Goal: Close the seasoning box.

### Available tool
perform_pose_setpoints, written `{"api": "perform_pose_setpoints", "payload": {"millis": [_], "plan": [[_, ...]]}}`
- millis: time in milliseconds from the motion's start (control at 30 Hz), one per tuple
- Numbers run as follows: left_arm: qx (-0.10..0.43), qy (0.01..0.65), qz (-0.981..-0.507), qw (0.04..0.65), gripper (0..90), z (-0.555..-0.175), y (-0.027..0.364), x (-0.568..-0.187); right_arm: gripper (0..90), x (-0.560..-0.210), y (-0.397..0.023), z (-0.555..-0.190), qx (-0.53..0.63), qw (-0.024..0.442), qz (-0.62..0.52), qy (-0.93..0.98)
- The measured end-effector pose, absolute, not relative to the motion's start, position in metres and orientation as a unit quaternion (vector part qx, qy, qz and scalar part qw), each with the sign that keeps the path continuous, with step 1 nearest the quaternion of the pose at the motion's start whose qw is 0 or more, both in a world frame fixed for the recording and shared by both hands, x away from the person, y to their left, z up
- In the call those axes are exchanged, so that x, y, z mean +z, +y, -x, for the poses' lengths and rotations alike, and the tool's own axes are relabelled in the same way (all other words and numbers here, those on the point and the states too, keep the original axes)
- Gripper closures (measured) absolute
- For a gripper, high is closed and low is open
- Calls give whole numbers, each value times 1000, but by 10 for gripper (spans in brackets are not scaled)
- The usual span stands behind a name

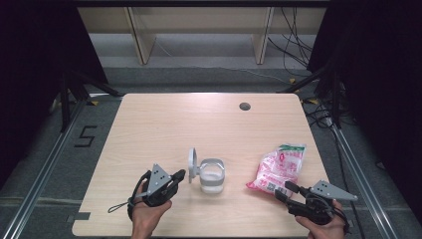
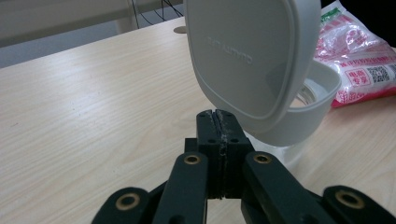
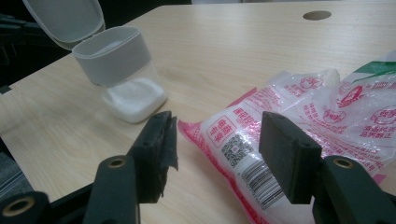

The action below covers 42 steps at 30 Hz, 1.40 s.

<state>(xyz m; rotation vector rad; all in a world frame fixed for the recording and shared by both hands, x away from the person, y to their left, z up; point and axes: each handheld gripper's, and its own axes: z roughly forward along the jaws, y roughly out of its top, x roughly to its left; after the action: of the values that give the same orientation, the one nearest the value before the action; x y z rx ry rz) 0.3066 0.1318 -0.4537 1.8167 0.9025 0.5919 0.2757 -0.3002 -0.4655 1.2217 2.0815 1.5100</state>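
Observation:
A clear container (image 1: 212, 177) with a grey-white collar stands near the table's front middle, white powder in its bottom (image 3: 135, 100). Its hinged lid (image 1: 192, 164) stands flipped open on the left side. My left gripper (image 1: 180, 174) is shut just left of the lid; in the left gripper view its pads (image 2: 218, 123) meet with nothing between them, right below the lid (image 2: 247, 51). A pink and clear plastic bag (image 1: 278, 169) lies to the right. My right gripper (image 1: 284, 190) is open at the bag's near corner, jaws (image 3: 224, 149) astride the bag (image 3: 327, 107) without pressing it.
The light wooden table (image 1: 164, 124) has a round cable hole (image 1: 244, 106) at the back right. Metal rails run along the floor on both sides, and cables lie beyond the far right edge.

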Motion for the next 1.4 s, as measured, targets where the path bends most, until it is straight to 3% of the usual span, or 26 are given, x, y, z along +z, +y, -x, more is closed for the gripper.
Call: {"api": "perform_pose_setpoints", "payload": {"millis": [1400], "plan": [[236, 341, -751, 513, 889, -310, 120, -440, 444, -467, -296, -270, 513, 131, -440, 725]]}}
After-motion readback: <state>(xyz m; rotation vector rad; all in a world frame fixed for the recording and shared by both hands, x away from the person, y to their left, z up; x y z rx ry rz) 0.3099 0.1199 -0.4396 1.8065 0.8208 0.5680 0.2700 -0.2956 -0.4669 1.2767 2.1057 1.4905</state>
